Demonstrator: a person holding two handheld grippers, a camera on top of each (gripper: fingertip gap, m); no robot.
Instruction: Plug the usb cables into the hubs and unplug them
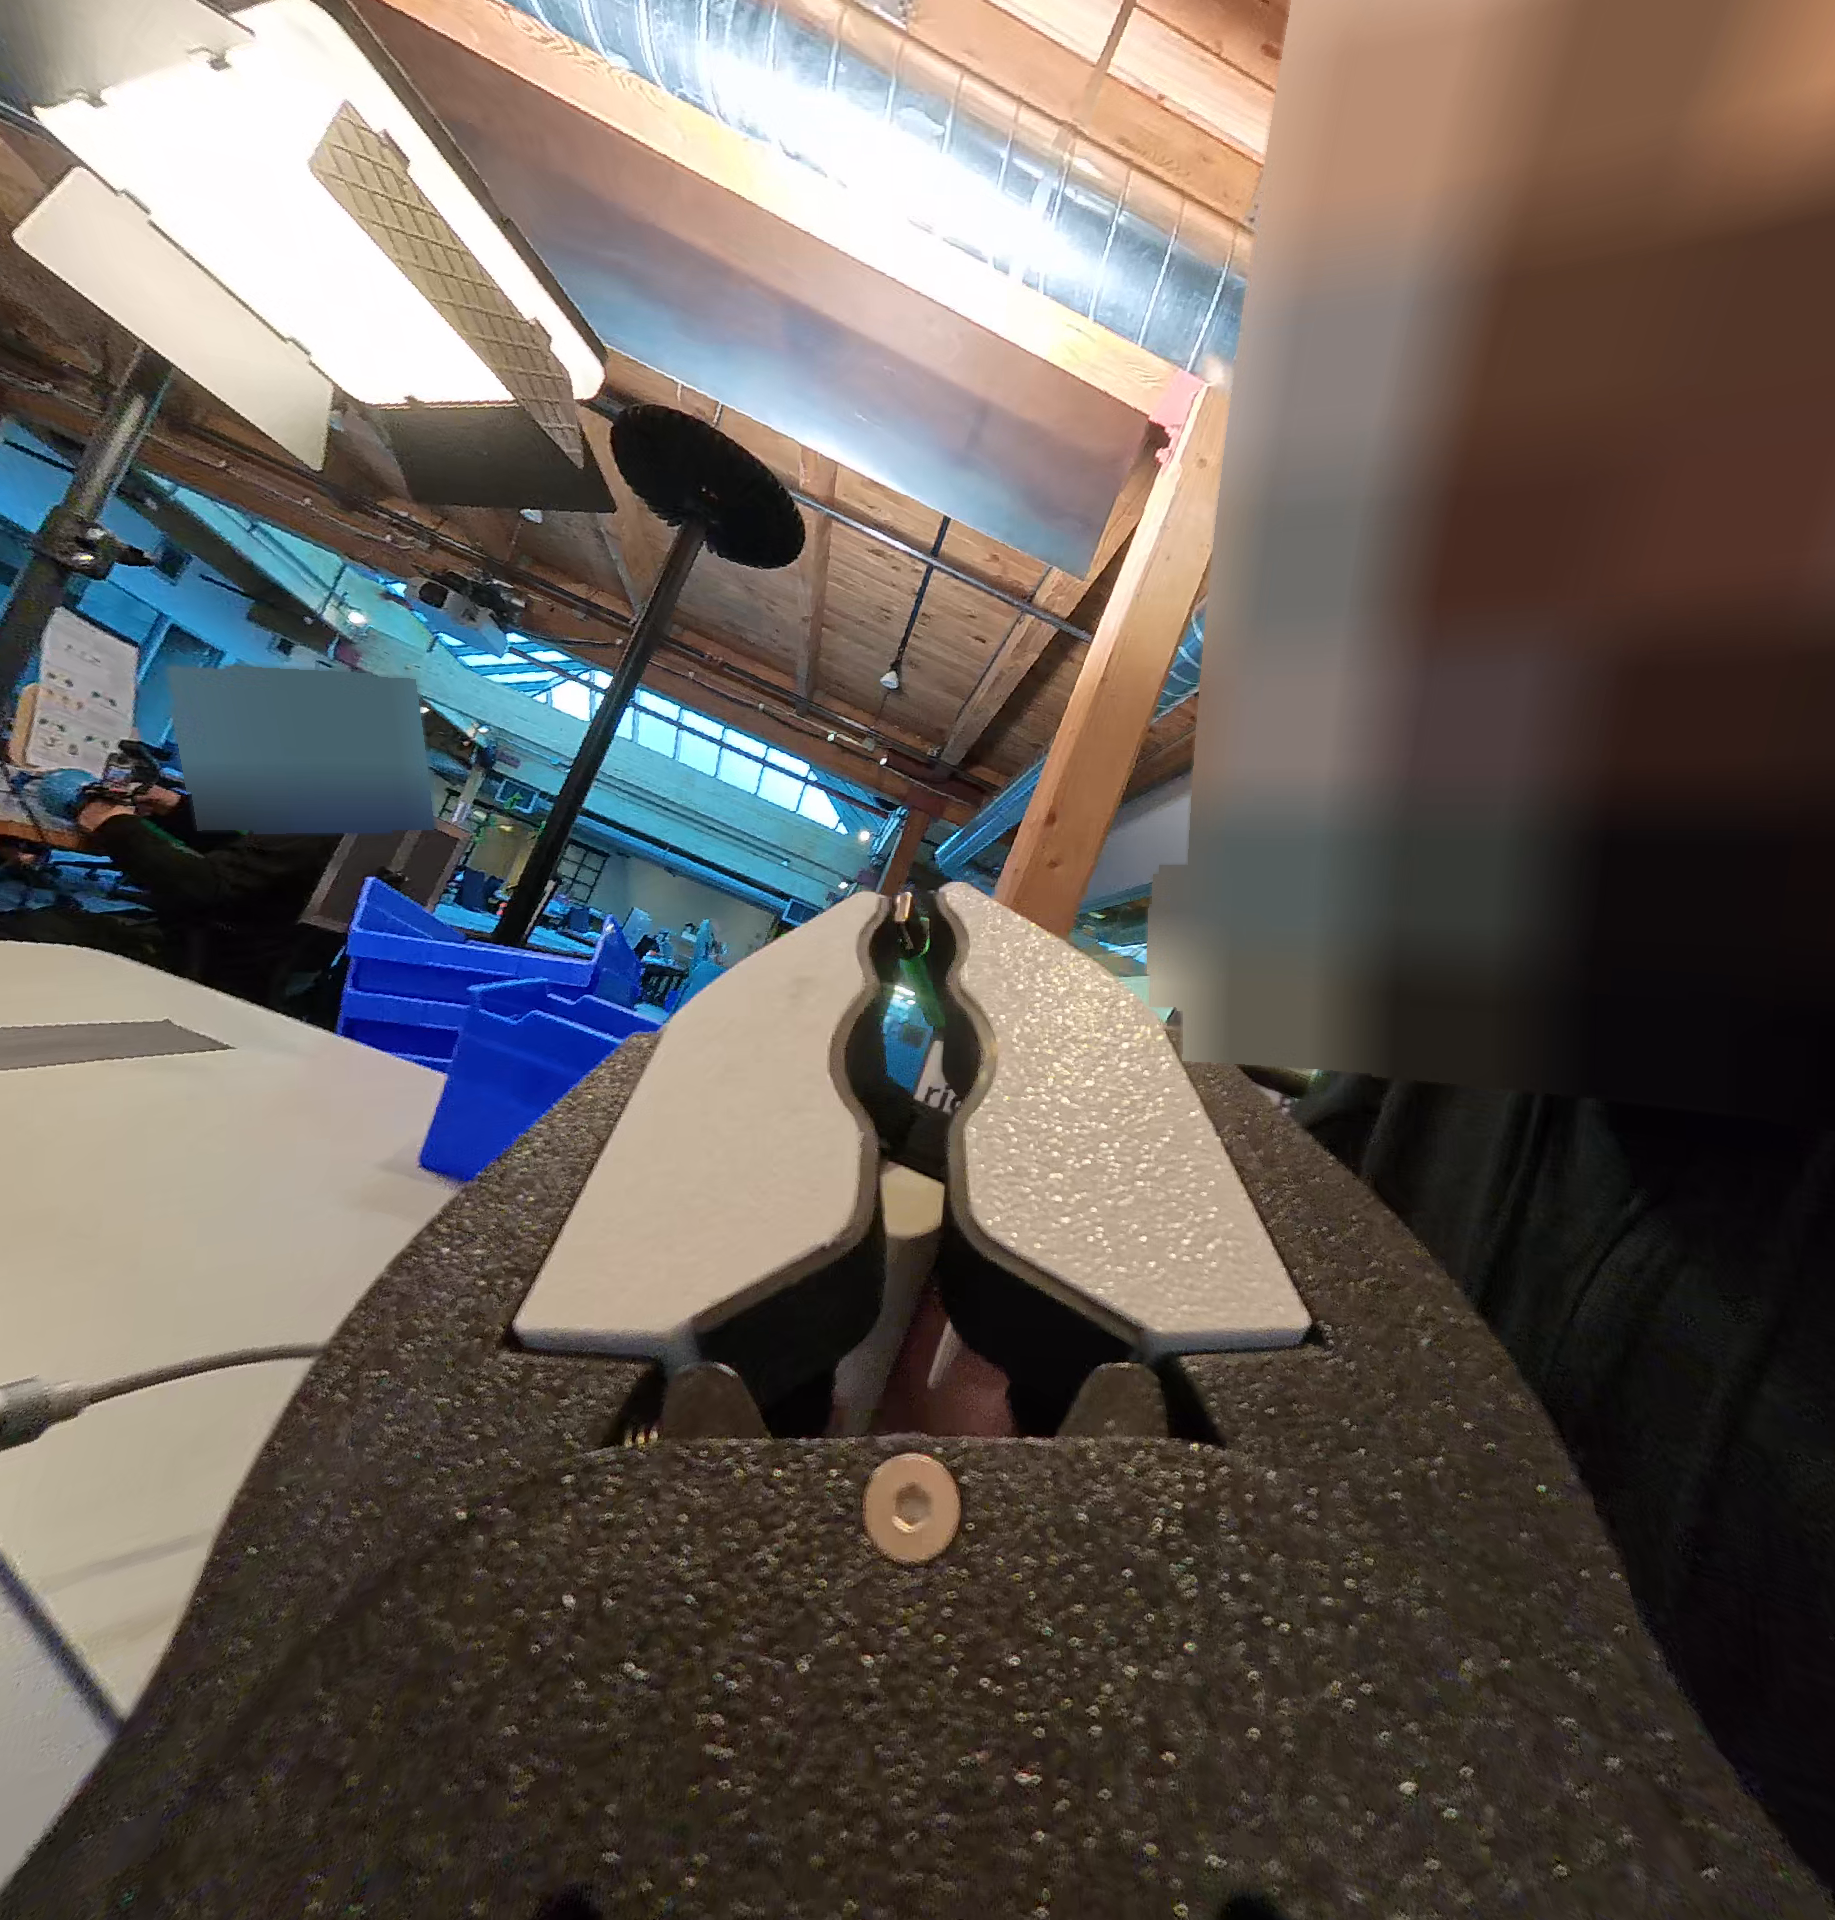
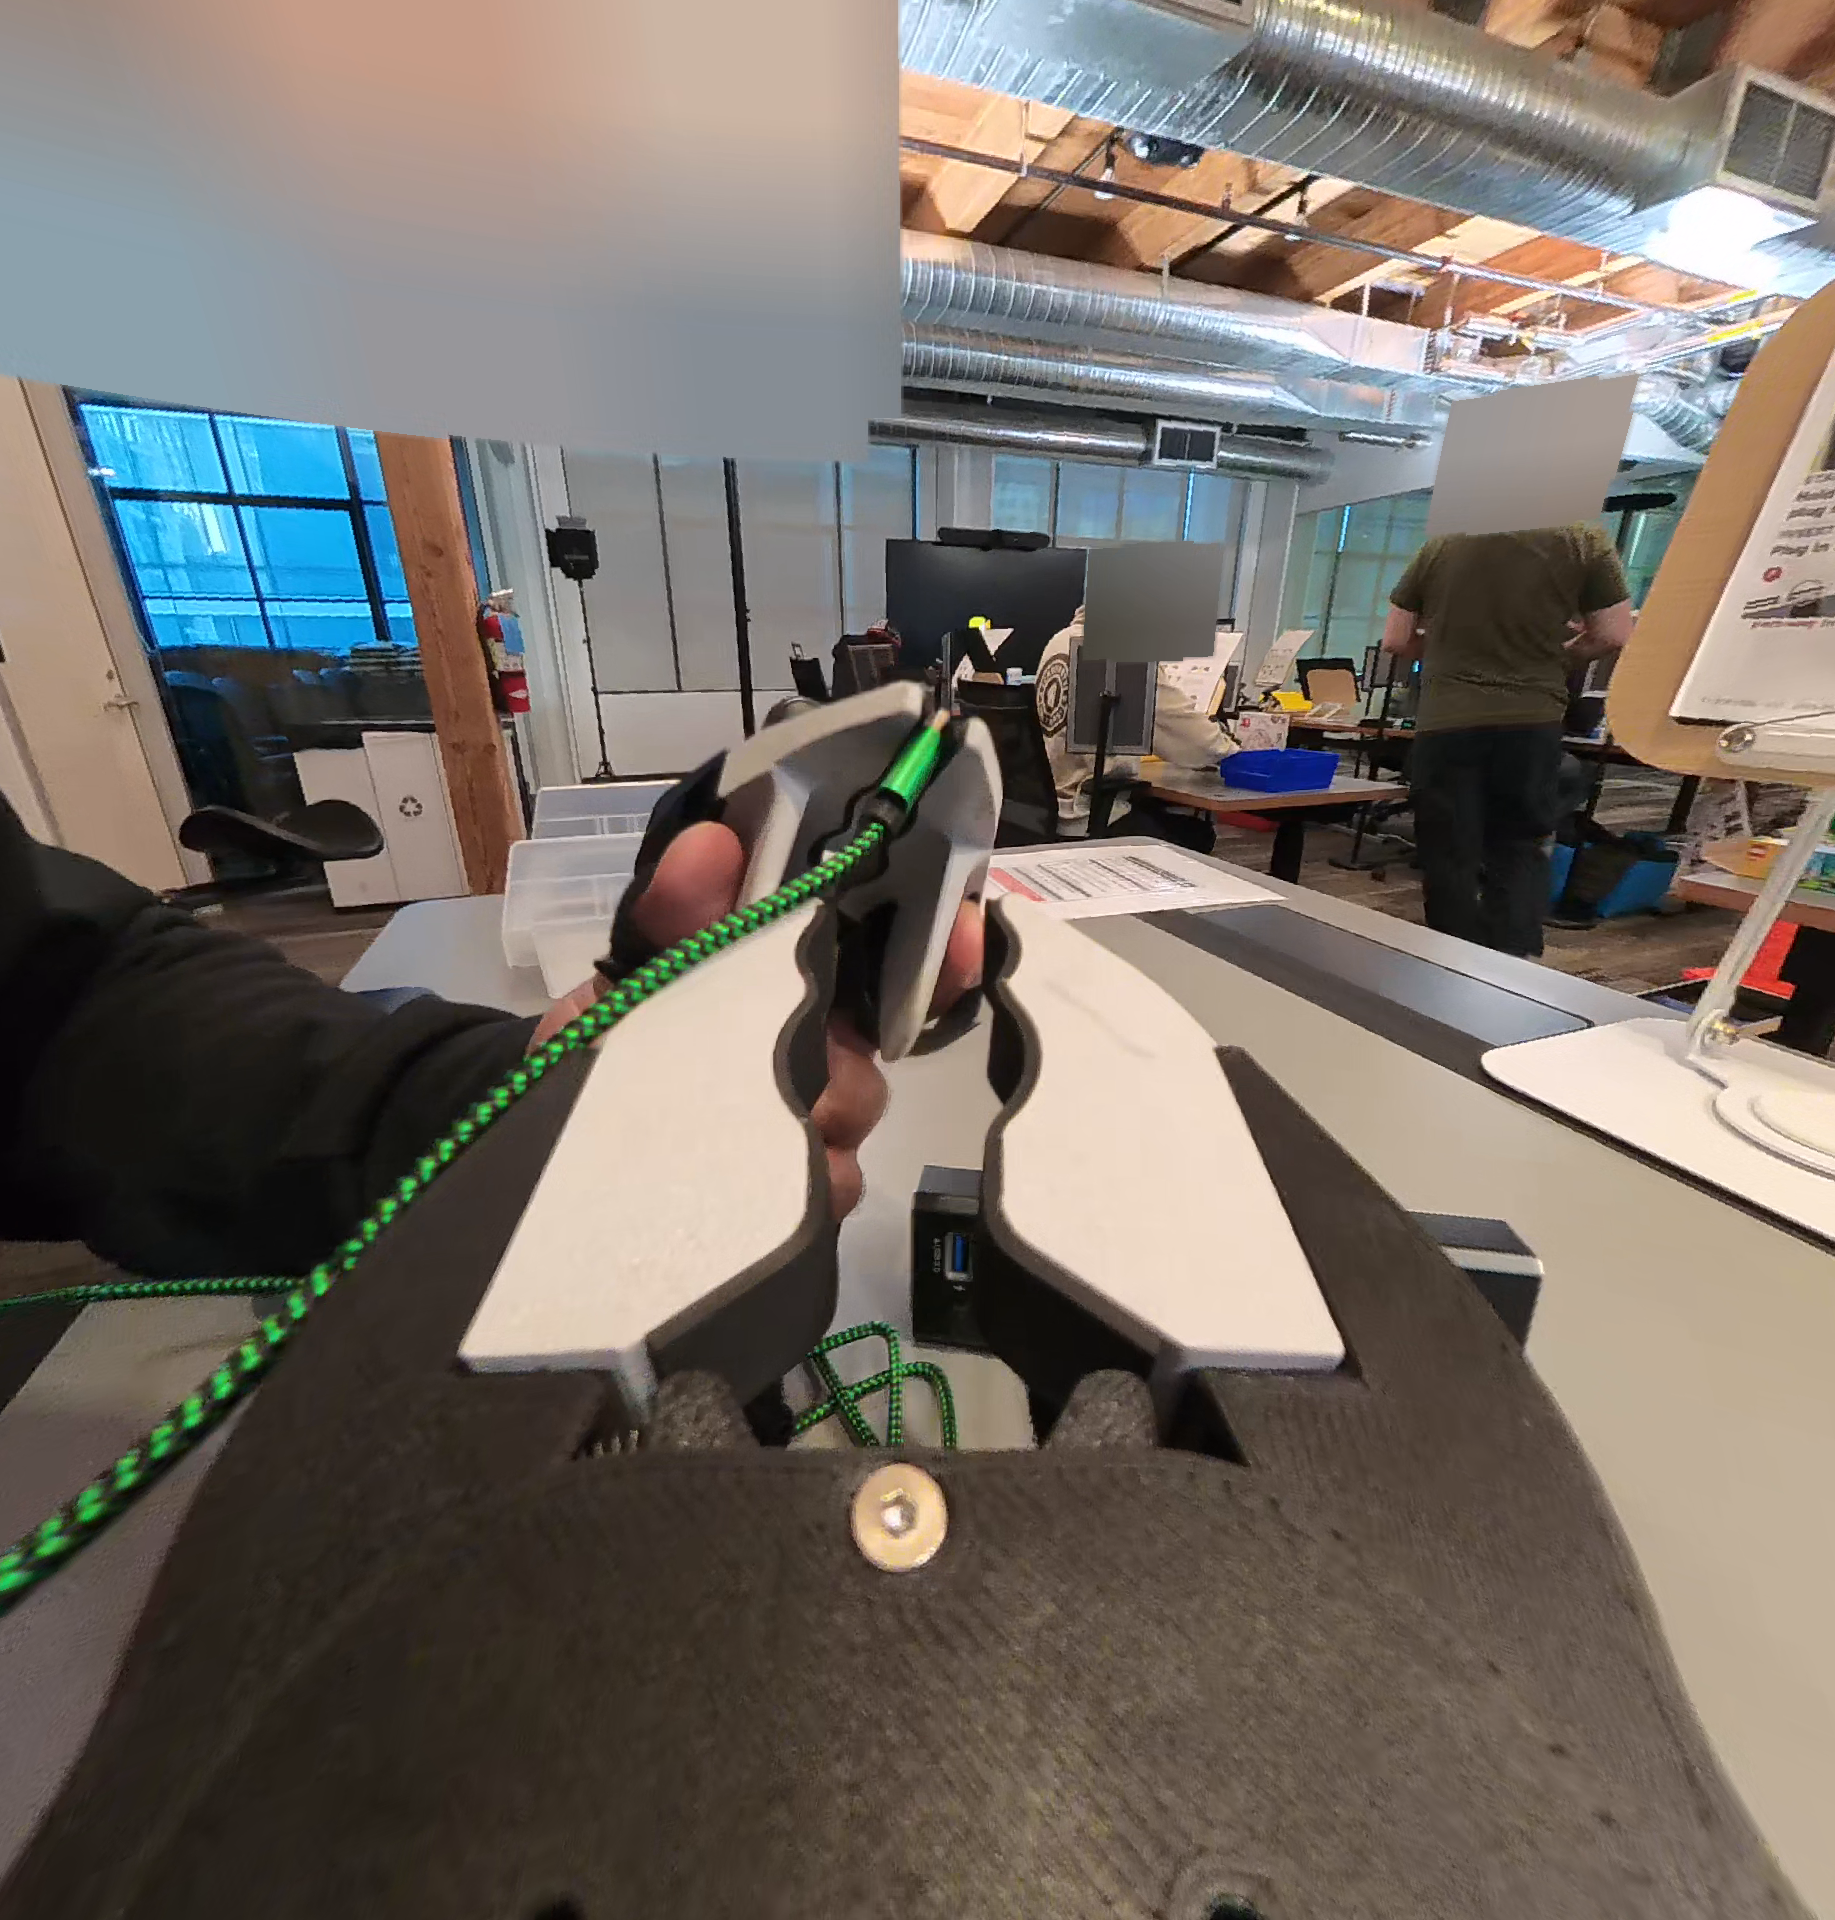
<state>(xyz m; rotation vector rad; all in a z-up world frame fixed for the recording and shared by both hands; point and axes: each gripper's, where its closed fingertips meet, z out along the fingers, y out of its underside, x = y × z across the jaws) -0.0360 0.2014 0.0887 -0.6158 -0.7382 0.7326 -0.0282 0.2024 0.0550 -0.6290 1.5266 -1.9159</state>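
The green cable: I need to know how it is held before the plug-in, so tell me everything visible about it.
The green cable is braided in green and black, ending in a shiny green metal-looking connector sleeve. The left gripper is shut on that sleeve, raised above the table, plug tip pointing up and away. The cord slopes down toward the lower left, with more of it looped on the table. The right gripper is open, not touching it.
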